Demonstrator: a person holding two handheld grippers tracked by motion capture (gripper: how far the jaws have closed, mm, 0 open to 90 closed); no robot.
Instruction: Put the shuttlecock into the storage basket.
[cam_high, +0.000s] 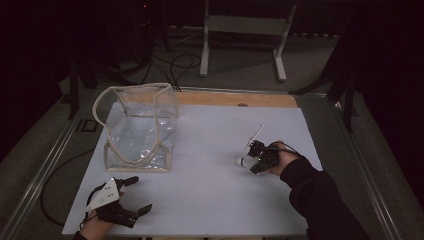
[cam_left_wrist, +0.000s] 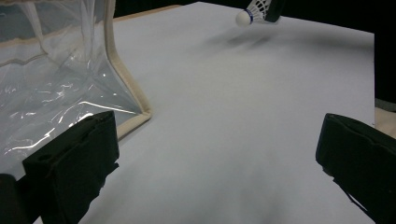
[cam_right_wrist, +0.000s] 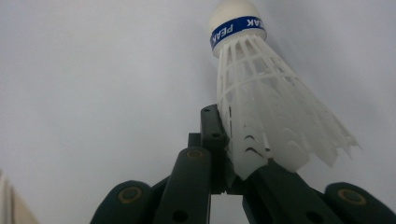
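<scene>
A white plastic shuttlecock (cam_right_wrist: 261, 93) with a blue band round its cork is pinched by its skirt in my right gripper (cam_right_wrist: 229, 140), which is shut on it. The high view shows that right gripper (cam_high: 255, 157) at the table's right, cork end of the shuttlecock (cam_high: 243, 161) pointing left. My left gripper (cam_high: 135, 195) rests at the near left corner, jaws wide open and empty. Its own view shows the clear bag (cam_left_wrist: 56, 79) just beyond its left jaw and the shuttlecock (cam_left_wrist: 254, 13) far off. The clear bag (cam_high: 140, 127) with cream trim stands open at the back left.
The white table (cam_high: 210, 185) ends in a wooden strip (cam_high: 235, 99) at the far side. A thin white stick (cam_high: 256, 135) lies just beyond the right gripper. Metal rails run along both table sides, and a white stand (cam_high: 245, 35) is on the floor behind.
</scene>
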